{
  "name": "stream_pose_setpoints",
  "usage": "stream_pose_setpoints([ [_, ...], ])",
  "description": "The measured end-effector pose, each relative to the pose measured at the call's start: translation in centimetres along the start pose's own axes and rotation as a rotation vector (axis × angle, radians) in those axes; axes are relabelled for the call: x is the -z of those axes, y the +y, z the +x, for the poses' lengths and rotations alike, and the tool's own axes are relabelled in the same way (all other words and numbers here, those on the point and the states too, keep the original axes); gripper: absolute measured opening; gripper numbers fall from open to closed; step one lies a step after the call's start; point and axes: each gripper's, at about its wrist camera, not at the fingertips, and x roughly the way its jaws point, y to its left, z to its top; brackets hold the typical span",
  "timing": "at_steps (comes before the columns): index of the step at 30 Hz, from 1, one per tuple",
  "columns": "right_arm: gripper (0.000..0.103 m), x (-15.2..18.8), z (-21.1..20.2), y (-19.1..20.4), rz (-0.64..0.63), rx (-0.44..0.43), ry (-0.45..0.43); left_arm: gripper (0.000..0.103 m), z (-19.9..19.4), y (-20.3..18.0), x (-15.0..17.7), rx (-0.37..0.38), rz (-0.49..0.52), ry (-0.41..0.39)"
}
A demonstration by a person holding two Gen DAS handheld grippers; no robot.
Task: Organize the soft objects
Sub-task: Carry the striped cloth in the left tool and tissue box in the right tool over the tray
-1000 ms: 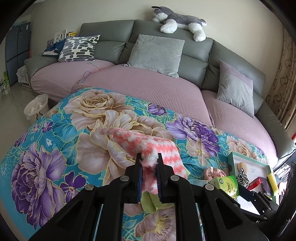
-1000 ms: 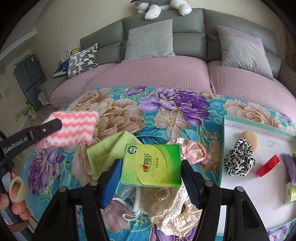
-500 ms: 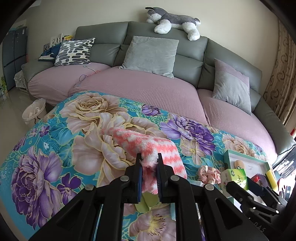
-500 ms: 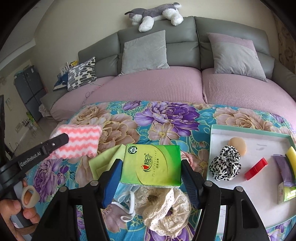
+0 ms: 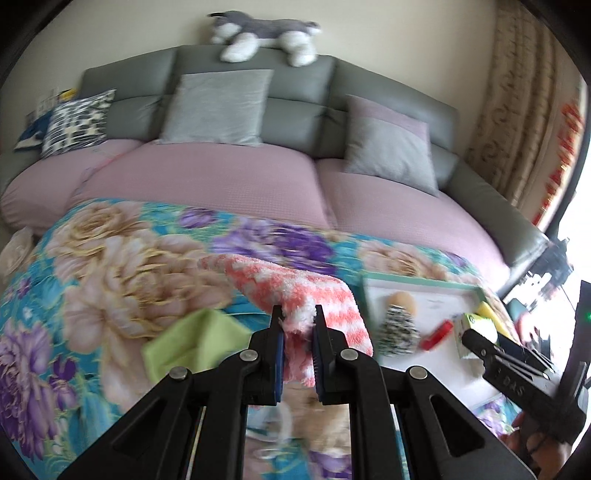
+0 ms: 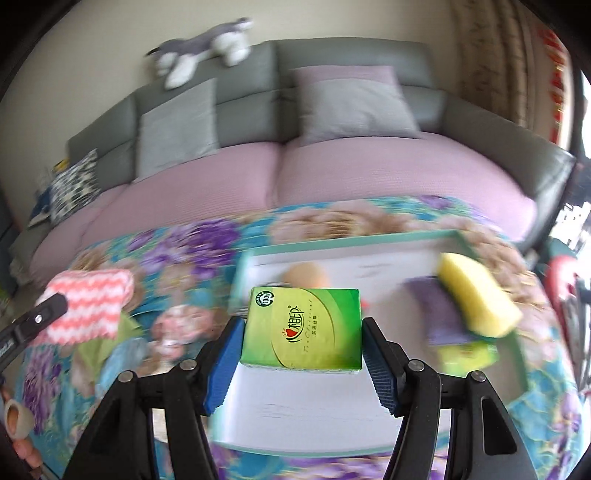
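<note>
A: Start at the left gripper (image 5: pixel 298 321). What has it got?

B: Its jaws are nearly closed, pinching a fold of the pink-and-white zigzag cloth (image 5: pixel 295 295). The cloth hangs from the pads, lifted above the floral blanket (image 5: pixel 92 266), just left of the tray (image 5: pixel 443 291). The gripper tilts downward.

A: And the right gripper (image 6: pixel 301 332)?

B: Its jaws stand about halfway apart, clamped on the sides of the green tissue pack (image 6: pixel 301 328). The blue pads (image 6: pixel 225 354) press both of its edges. The pack is held in the air over the tray's white floor, and this gripper also slants down.

A: Any hand visible?

B: At the lower left of the right wrist view, fingers (image 6: pixel 22 446) sit on the left gripper's handle. The rest of the person is out of frame.

A: What lies in the tray?

B: A yellow sponge (image 6: pixel 476 299) on a purple cloth (image 6: pixel 436 314) at its right side, a round beige puff (image 6: pixel 304 275) near its far rim, a leopard-print scrunchie (image 5: pixel 399 325) and a red item (image 5: pixel 437 334) too blurred to name.

A: Left of the tray?

B: A lime-green cloth (image 5: pixel 195 339) and some pale frilly fabric, blurred, on the blanket.

A: Beyond the tray?

B: A grey sofa (image 5: pixel 303 110) with pink seat covers, grey cushions, a patterned pillow (image 5: pixel 75 122), and a plush husky (image 5: pixel 264 33) on the backrest. A curtain (image 5: pixel 517 110) hangs to the right.
</note>
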Motion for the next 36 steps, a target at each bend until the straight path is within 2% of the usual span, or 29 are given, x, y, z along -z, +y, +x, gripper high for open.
stream_pose_setpoints([
  [8, 0.066, -0.2, -2.3, -6.0, 0.096, 0.065, -0.044, 0.013, 1.2, -8.2, 0.9, 0.172, 0.146, 0.034],
  [13, 0.066, -0.1, -3.0, -7.8, 0.131, 0.068, -0.062, 0.013, 2.4, -11.7, 2.0, 0.221, 0.22, 0.075],
  [20, 0.066, 0.3, -1.4, -8.1, 0.132, 0.03, -0.025, 0.013, 5.5, -13.0, 3.7, 0.225, 0.252, 0.175],
  [27, 0.066, 1.2, 1.7, -7.1, 0.105, 0.007, 0.053, 0.013, 10.6, -12.5, 6.6, 0.166, 0.245, 0.339],
  [30, 0.066, 1.6, 2.7, -6.8, 0.098, -0.006, 0.079, 0.013, 11.6, -12.2, 7.2, 0.154, 0.239, 0.371],
  [36, 0.066, 2.0, 4.1, -6.1, 0.083, -0.001, 0.109, 0.017, 12.2, -11.6, 7.4, 0.154, 0.212, 0.378],
])
